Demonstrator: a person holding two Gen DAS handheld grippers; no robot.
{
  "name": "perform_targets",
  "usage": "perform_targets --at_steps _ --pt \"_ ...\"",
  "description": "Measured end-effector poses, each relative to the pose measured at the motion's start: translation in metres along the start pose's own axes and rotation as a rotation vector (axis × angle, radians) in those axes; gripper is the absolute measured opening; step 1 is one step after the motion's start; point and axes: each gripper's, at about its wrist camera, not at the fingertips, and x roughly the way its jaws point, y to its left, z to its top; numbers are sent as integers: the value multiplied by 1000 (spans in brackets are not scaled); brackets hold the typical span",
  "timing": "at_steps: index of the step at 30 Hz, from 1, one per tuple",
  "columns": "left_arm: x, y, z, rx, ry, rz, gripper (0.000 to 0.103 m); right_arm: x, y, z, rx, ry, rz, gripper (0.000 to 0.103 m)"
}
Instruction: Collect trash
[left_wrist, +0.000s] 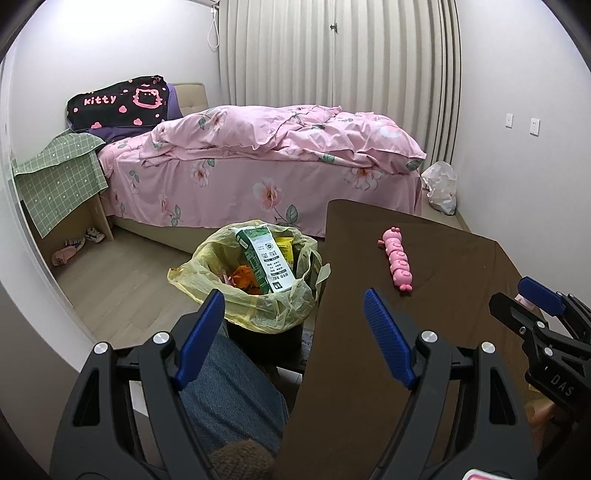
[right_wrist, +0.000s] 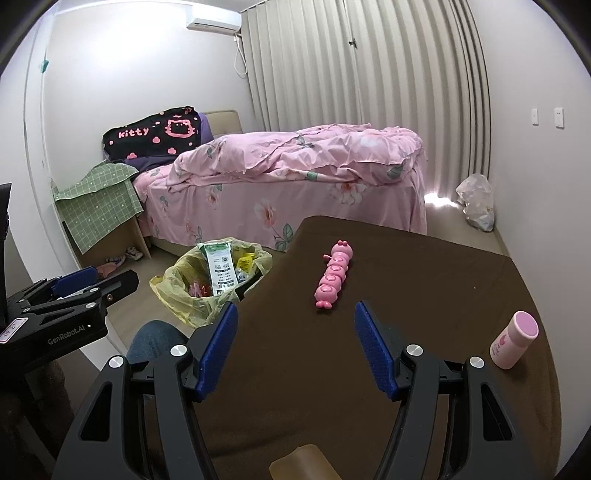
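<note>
A dark bin lined with a yellow bag (left_wrist: 258, 295) (right_wrist: 199, 288) stands on the floor left of the brown table (left_wrist: 424, 332) (right_wrist: 406, 295). A green-and-white carton (left_wrist: 266, 258) (right_wrist: 219, 269) sticks up out of it among orange and yellow wrappers. My left gripper (left_wrist: 295, 317) is open and empty, over the table's left edge just in front of the bin. Above the table's near part my right gripper (right_wrist: 293, 325) is open with nothing between its blue pads; in the left wrist view the right gripper (left_wrist: 517, 295) shows from the side.
On the table lie a pink caterpillar toy (left_wrist: 397, 260) (right_wrist: 334, 275) and a pink bottle (right_wrist: 513, 345). A knee in jeans (left_wrist: 225, 384) is under my left gripper. Behind are a pink bed (left_wrist: 266, 162), a green-clothed bedside stand (left_wrist: 59, 181) and a plastic bag (left_wrist: 441, 184) by the wall.
</note>
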Motion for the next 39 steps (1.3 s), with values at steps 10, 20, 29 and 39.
perform_targets --at_steps 10,20,29,39 --pt "0 -1 -1 2 -1 0 74 -2 2 1 -3 -4 -1 62" --pt "2 -1 -2 5 1 -2 74 0 4 -2 -7 -3 -5 62" --pt "5 1 -5 6 4 -6 74 1 4 -2 -7 -1 -4 62" --pt "7 2 -5 16 9 -13 74 2 5 -3 -9 -5 -7 62"
